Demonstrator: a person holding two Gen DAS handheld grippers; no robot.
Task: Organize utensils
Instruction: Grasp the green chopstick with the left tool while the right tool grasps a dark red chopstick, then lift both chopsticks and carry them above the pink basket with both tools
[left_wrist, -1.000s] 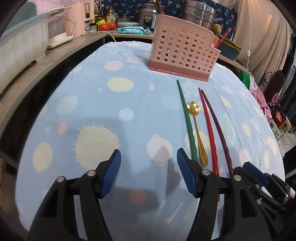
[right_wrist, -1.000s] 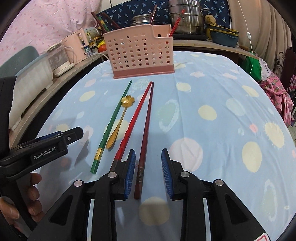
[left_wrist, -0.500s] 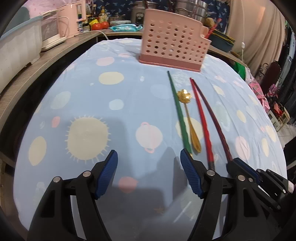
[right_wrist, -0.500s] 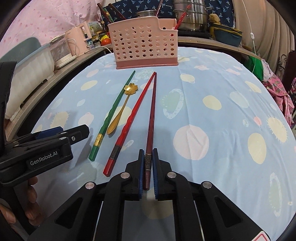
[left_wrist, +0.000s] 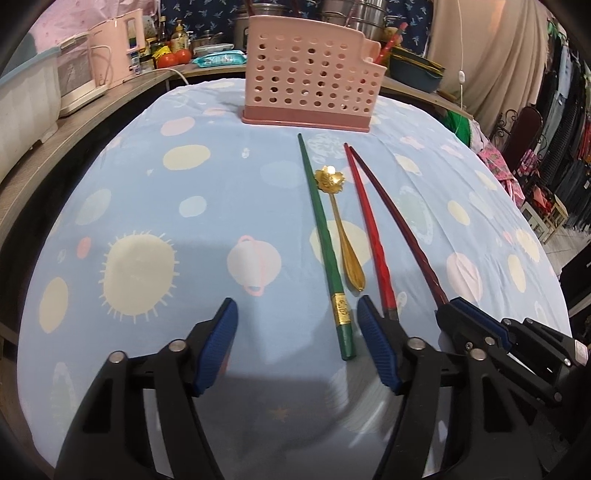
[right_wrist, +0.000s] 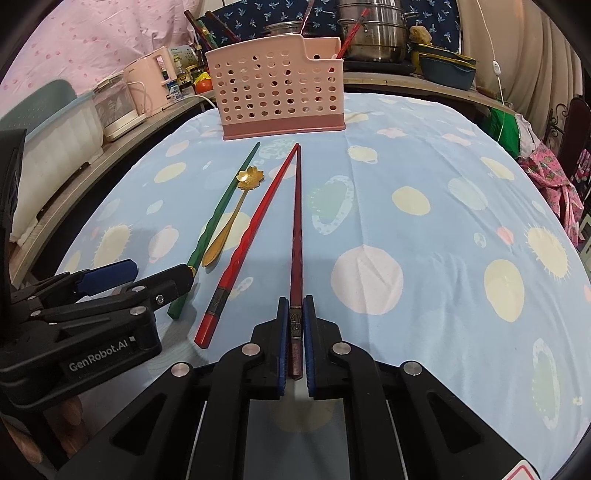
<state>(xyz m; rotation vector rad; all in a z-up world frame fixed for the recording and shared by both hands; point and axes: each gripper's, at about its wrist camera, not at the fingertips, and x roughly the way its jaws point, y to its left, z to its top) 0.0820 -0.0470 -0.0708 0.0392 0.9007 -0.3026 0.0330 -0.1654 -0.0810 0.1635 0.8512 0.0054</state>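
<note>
Right wrist view, right claw (right_wrist: 295, 314) clamping dark red chopstick (right_wrist: 296, 229), grip hidden from left

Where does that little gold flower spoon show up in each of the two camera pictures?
Left wrist view: the spoon lies right of centre, between the green chopstick and the red chopstick.
Right wrist view: the spoon lies left of centre, between the same two chopsticks.
Shared landmark: the pink basket stands beyond it in both.
</note>
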